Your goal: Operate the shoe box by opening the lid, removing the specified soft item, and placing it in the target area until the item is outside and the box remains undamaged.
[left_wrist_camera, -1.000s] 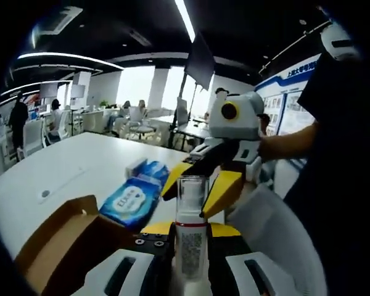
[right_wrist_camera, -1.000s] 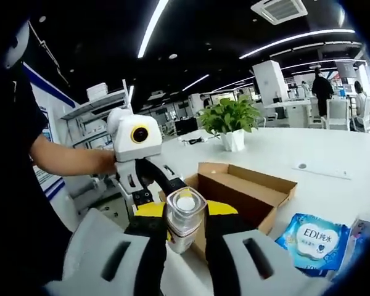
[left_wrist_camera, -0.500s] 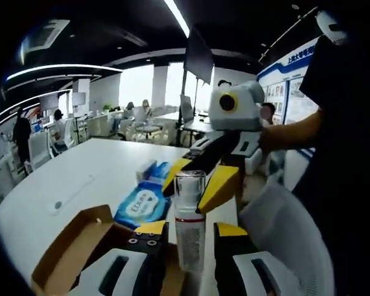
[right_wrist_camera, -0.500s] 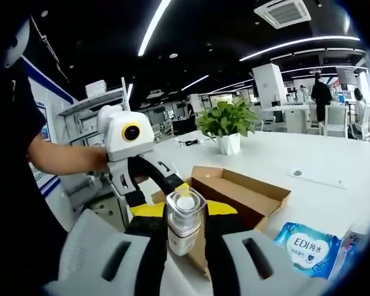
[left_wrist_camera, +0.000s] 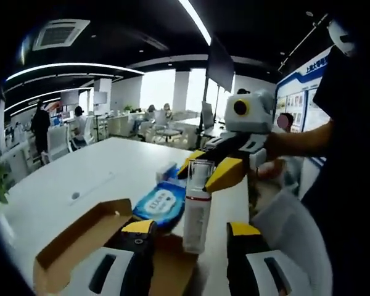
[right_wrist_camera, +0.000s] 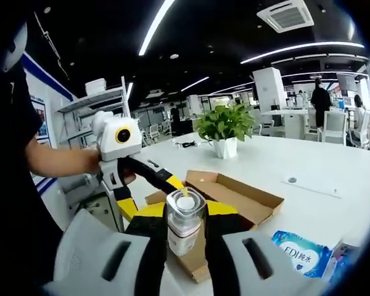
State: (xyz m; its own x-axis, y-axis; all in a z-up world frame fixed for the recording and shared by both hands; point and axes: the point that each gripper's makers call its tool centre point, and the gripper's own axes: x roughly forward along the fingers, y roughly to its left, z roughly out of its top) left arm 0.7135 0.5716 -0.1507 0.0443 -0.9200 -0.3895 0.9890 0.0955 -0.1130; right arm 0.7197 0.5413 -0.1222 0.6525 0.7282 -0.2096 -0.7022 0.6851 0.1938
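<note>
A white spray bottle with a clear cap (left_wrist_camera: 197,213) (right_wrist_camera: 185,222) hangs above the open brown shoe box (left_wrist_camera: 74,243) (right_wrist_camera: 237,194). My right gripper (right_wrist_camera: 185,213) is shut on the bottle just below its cap. In the left gripper view it enters from the right as the right gripper (left_wrist_camera: 208,169), its yellow fingertips clamped on the cap. My left gripper (left_wrist_camera: 191,229) stands open, its jaws wide on either side of the bottle's lower body and apart from it. From the right gripper view, the left gripper (right_wrist_camera: 149,196) also shows spread.
A blue wipes pack (left_wrist_camera: 160,203) (right_wrist_camera: 299,253) and a small carton (left_wrist_camera: 166,172) lie on the white table (left_wrist_camera: 68,179) beyond the box. A potted plant (right_wrist_camera: 225,126) stands farther back. A grey chair (left_wrist_camera: 290,237) and the person's arm (left_wrist_camera: 296,142) are close by.
My left gripper's jaws have spread apart and let go of the bottle. The right gripper keeps its hold on the cap end. Both views have shifted slightly.
</note>
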